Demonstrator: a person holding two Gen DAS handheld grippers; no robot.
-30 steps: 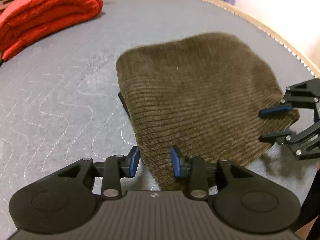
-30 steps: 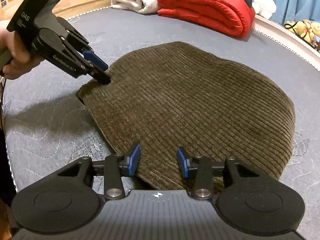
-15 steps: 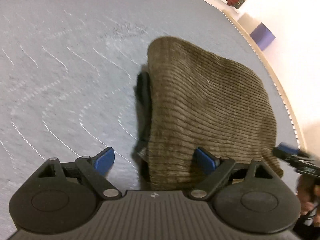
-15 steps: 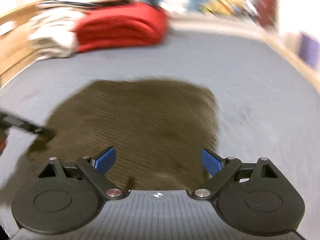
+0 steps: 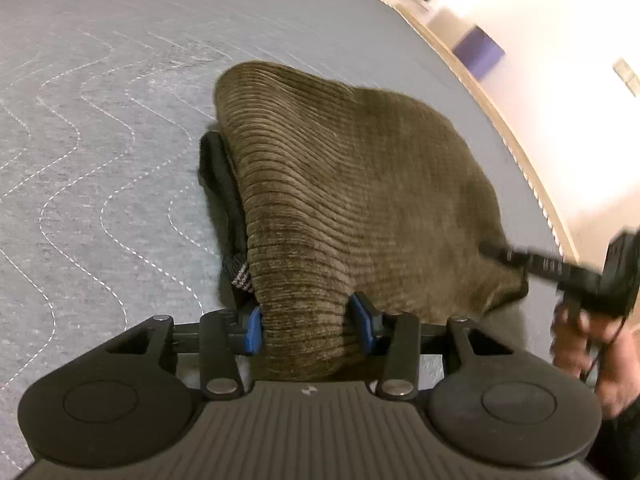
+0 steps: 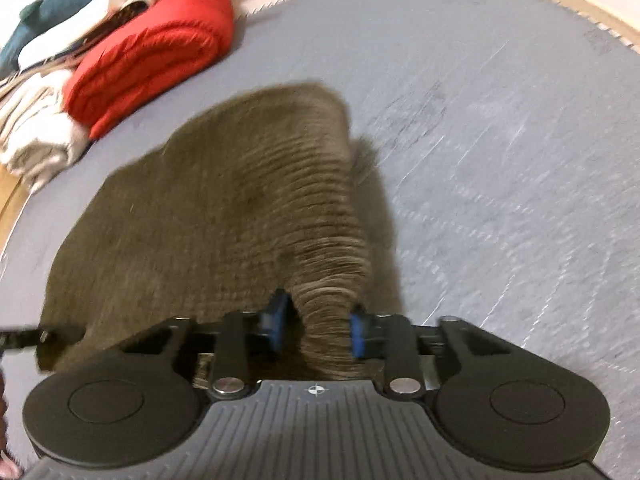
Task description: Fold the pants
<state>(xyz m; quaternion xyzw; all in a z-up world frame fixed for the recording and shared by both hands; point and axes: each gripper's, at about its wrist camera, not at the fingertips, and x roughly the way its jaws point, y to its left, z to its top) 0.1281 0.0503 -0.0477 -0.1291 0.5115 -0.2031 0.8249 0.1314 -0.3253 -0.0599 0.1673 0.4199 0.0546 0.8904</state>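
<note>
Corduroy in a dull olive-brown makes up the pants (image 5: 360, 184), which are seen lying on the grey quilted mattress (image 5: 100, 152) as a compact, already doubled bundle with a dark waistband (image 5: 224, 200) showing at one side; the folding is therefore judged to be well advanced, with perhaps one more fold or a final tidying left; whether every layer is aligned cannot be told from these blurred views. One near corner of the bundle is bunched between the blue pads of the left gripper (image 5: 306, 330), whose jaws are closing on the cloth; the other near corner is gathered in the right gripper (image 6: 318, 330), also closing with fabric between its pads. No containers are seen; a red folded quilt (image 6: 148, 56) and pale folded laundry (image 6: 36, 136) are stacked loose at the mattress edge, well apart from the pants.
</note>
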